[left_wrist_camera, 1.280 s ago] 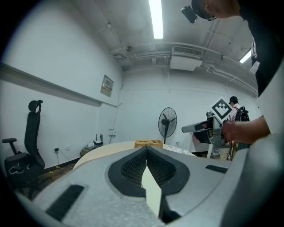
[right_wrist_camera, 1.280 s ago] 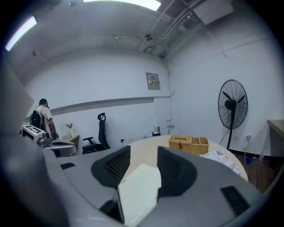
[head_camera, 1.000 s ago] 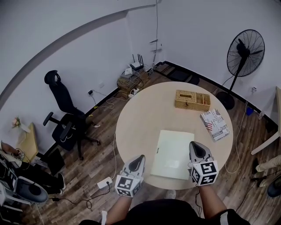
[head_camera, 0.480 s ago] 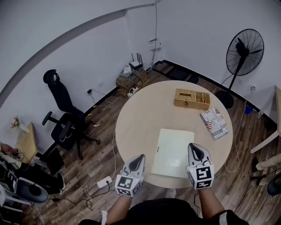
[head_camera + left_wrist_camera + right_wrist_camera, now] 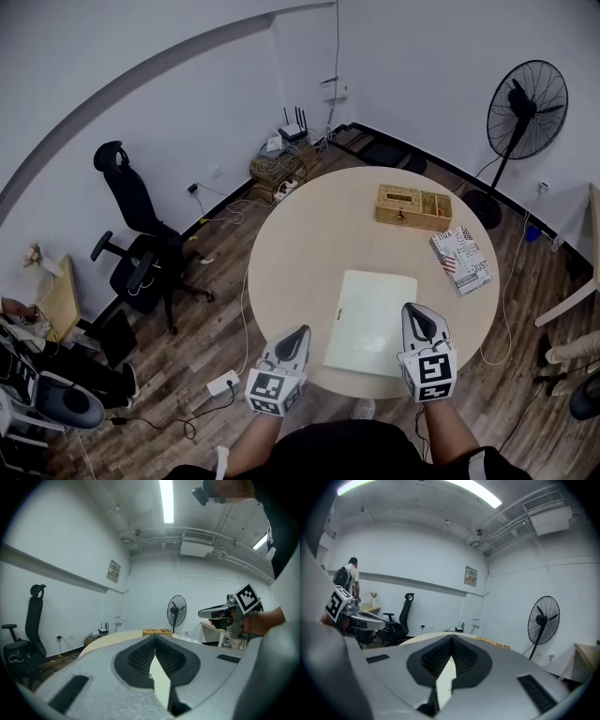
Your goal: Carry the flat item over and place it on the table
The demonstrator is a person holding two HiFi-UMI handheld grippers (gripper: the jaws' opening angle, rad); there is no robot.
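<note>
The round table fills the middle of the head view. A fan stands on the floor beyond the table's far right edge, and a black chair stands well off the table's left side.

The board, pale and flat, lies on the table's near half, right of centre. Its near edge almost reaches the table's near rim. It lies flat on the wood, and nothing rests on it.

A wicker box sits on the table's far right part, well apart from the board. A book lies nearer, by the table's right rim, between the box and the board's far right corner, touching neither.

The right claw is at the table's near right. From above, its tip overlaps the board's right edge near the near right corner, and its body reaches back past the table's rim. Its own view shows the jaws pressed together tip to tip and aimed level across the table, with the board not between them. It grips nothing, and I cannot tell whether it touches the board.

The left claw hangs just off the table's near left rim, beside the board's near left corner but clear of it. Its jaws are also closed together and empty.
</note>
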